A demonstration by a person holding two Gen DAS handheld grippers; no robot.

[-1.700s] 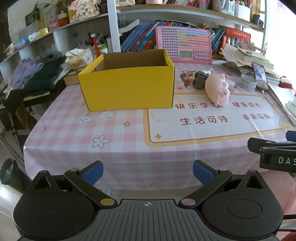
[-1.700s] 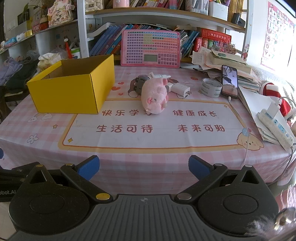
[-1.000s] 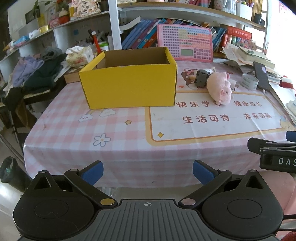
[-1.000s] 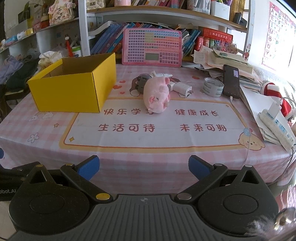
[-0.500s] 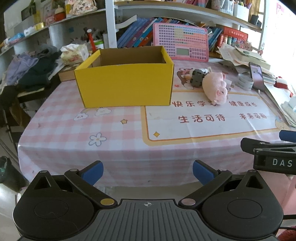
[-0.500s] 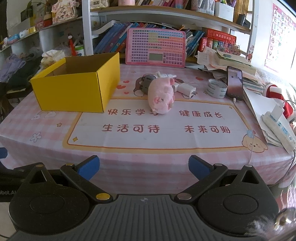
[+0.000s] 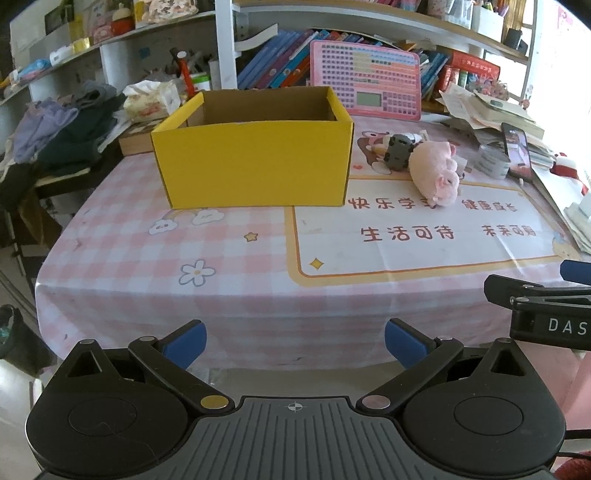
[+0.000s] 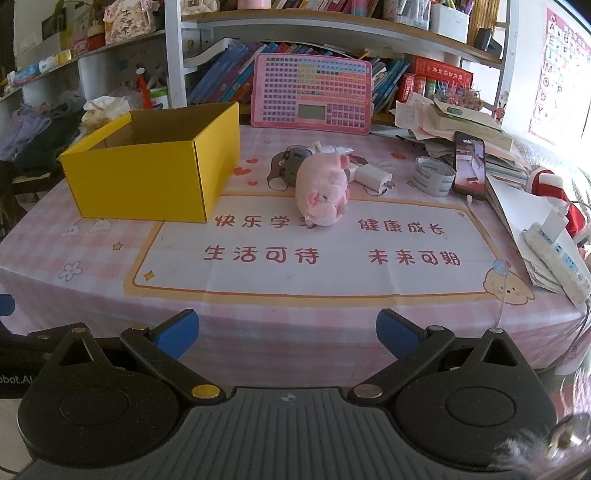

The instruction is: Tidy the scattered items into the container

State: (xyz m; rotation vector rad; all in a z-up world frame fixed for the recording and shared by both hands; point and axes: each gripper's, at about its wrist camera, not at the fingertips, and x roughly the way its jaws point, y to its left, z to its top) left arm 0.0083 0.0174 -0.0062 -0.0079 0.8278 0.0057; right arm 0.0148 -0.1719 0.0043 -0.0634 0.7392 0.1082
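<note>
Left gripper (image 7: 295, 341) wide open, right gripper (image 8: 287, 332) likewise, empty

pink keyboard toy (image 8: 312, 96) upright against bookshelf (image 8: 332, 26); phone (image 8: 469, 166) leaning on papers (image 8: 458, 122) | power strip (image 8: 557, 254) at right

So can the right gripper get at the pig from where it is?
Probably yes. The right gripper is open at the table's near edge, and the mat between it and the pig is bare. The box stands off to the left.
</note>
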